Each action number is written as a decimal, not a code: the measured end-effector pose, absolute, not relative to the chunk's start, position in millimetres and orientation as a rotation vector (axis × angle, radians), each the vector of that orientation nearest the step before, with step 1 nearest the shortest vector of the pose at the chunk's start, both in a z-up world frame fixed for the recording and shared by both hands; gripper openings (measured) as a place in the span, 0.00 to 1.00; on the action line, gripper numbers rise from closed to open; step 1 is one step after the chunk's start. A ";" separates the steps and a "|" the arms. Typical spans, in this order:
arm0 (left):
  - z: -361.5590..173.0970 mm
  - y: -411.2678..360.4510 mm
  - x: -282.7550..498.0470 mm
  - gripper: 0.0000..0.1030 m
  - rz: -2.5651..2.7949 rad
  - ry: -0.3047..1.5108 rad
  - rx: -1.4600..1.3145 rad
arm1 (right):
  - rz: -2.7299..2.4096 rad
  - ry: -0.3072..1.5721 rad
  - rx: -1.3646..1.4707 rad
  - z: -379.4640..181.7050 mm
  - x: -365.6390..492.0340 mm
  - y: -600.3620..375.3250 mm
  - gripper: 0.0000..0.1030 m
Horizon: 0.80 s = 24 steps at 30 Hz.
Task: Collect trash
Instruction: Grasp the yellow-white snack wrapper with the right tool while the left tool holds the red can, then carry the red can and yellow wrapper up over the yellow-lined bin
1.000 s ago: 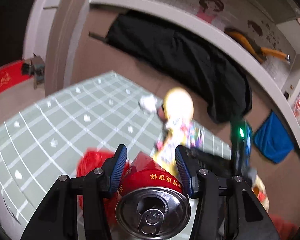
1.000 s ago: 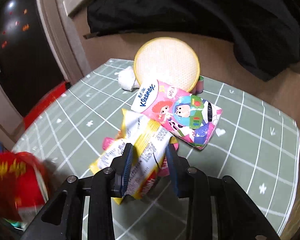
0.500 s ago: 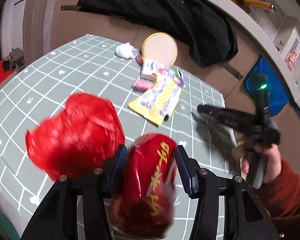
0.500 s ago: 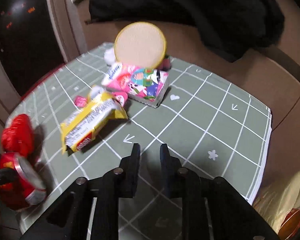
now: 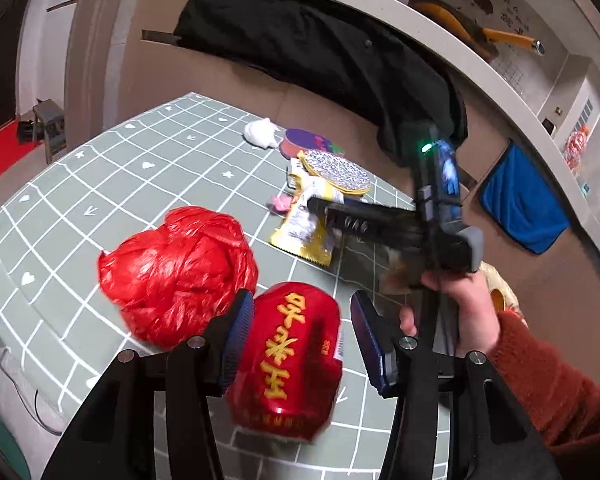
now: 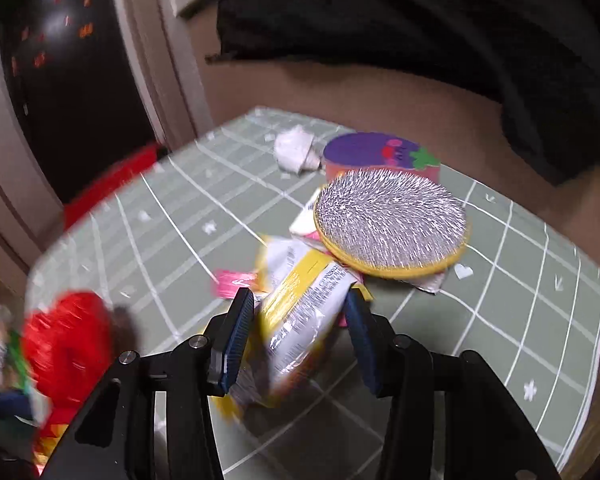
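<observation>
Since half a second ago the right gripper has come back over the yellow snack wrapper, and its jaws have just been opening; the left wrist view has swung a little, with the red can between its pads as before. From the left wrist, the left gripper has its left pad against the can, while a sliver of table shows between the can and the right pad, so I cannot tell whether it is clamped. Yellow Chinese characters run down the can; I cannot read them for certain. A crumpled red plastic bag lies just beside it on the green grid tablecloth. From the right wrist, the 2 blue pads stand apart with the wrapper between them, its fine print blurred. Beyond lie a round bristled brush, a purple strawberry-face tin and a white paper wad.
</observation>
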<state>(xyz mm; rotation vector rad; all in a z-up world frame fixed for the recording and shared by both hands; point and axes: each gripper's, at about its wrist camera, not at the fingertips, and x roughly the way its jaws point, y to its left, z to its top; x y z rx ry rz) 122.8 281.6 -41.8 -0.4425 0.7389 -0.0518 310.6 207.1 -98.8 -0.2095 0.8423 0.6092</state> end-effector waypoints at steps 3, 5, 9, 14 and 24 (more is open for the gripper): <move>-44.1 284.9 117.6 0.50 -0.034 0.754 -0.425 | 0.645 0.866 -0.232 -102.8 306.4 199.9 0.44; -48.7 285.5 118.4 0.50 -0.027 0.773 -0.413 | 0.649 0.870 -0.268 -102.7 299.9 188.5 0.44; -65.8 283.7 125.5 0.50 -0.047 0.859 -0.416 | 0.635 0.862 -0.339 -102.2 286.8 151.2 0.44; -84.3 275.5 134.9 0.50 -0.078 0.907 -0.493 | 0.548 0.831 -0.381 -99.8 279.5 104.0 0.44; -79.9 231.6 140.8 0.50 -0.182 0.872 -0.487 | 0.494 0.817 -0.003 -87.7 266.8 50.8 0.45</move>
